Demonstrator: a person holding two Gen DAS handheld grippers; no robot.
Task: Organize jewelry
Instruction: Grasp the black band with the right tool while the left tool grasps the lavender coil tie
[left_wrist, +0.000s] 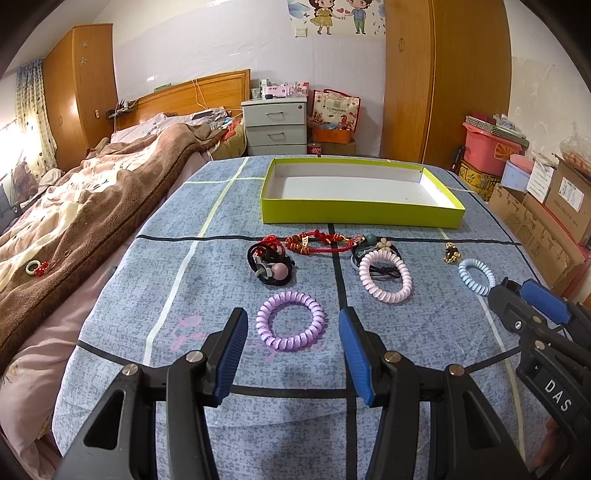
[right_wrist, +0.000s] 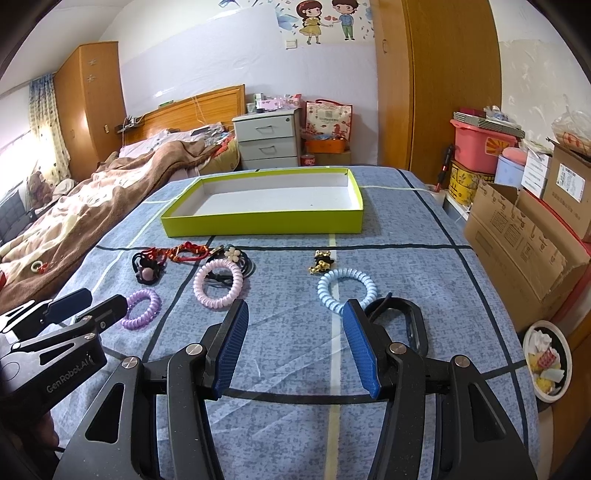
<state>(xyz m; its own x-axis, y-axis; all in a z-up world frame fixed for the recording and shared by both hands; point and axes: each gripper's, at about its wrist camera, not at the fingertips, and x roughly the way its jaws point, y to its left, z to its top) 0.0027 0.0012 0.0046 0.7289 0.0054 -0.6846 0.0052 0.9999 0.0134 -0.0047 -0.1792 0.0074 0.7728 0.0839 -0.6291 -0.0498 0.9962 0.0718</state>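
Note:
A shallow green box (left_wrist: 362, 216) (right_wrist: 258, 225) with a white inside lies empty at the far side of the blue cloth. In front of it are a red cord bracelet (left_wrist: 317, 244), black hair ties with a pink ball (left_wrist: 271, 264), a pink coil tie (left_wrist: 384, 277) (right_wrist: 218, 283), a gold and black ornament (left_wrist: 450, 253) and a light blue coil tie (right_wrist: 346, 291). My left gripper (left_wrist: 293, 313) is open, and a purple coil tie (left_wrist: 291, 320) lies on the cloth just beyond its tips. My right gripper (right_wrist: 296, 306) is open and holds nothing. It sits just short of the blue coil, beside a black band (right_wrist: 402, 325).
A bed with a brown blanket (left_wrist: 92, 206) runs along the left, with small rings (left_wrist: 37, 266) lying on it. Cardboard boxes (right_wrist: 524, 243) stand at the table's right edge, and a bowl of scraps (right_wrist: 546, 360) sits below them. Drawers and wardrobes stand behind.

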